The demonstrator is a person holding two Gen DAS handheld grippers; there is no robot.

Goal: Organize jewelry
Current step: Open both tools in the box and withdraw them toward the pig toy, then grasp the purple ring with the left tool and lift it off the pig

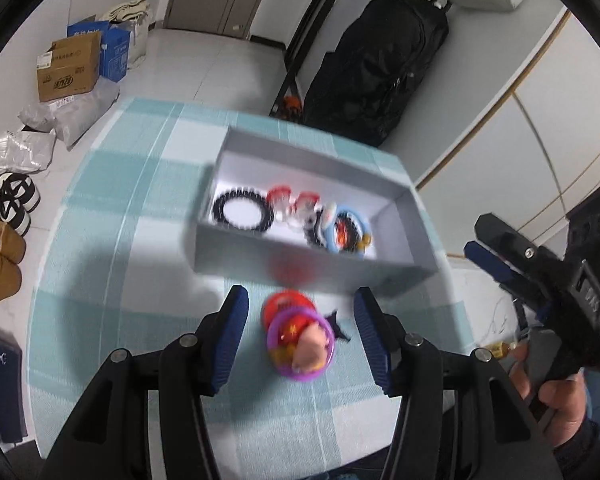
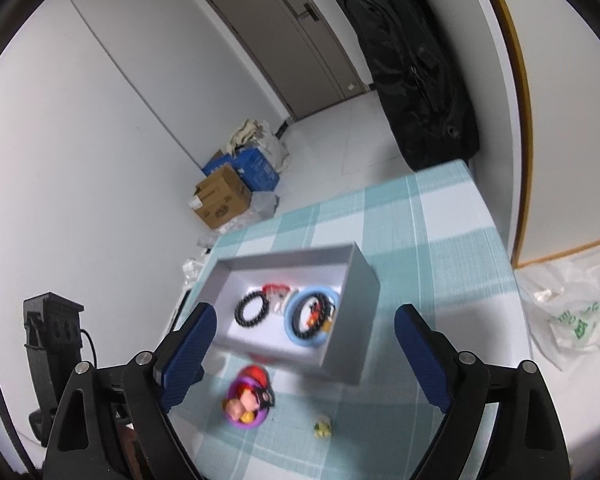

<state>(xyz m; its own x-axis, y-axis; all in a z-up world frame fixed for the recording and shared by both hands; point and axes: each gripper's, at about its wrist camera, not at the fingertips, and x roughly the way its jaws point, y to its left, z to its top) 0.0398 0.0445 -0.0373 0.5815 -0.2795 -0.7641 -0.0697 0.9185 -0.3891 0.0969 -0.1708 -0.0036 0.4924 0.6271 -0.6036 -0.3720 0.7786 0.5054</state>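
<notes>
Ribbed blue fingers point(image 1: 236, 320) flank a blurred, seemingly plastic purple ring point(image 1: 300, 344).

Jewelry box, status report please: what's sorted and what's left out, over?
Left gripper open, right gripper open, both empty. Grey box holds several bracelets. Purple bracelet pile and small yellow charm wait on the tablecloth. Nothing blocking.

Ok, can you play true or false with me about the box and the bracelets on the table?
1. The grey box has a lid on it. False: it is open on top.
2. A black bead bracelet lies inside the box. True.
3. The purple ring with the little doll is inside the box. False: it lies on the checked tablecloth, outside the box.
4. The left gripper is open, pinching nothing. True.
5. The right gripper holds the blue ring. False: it is open and empty.
</notes>
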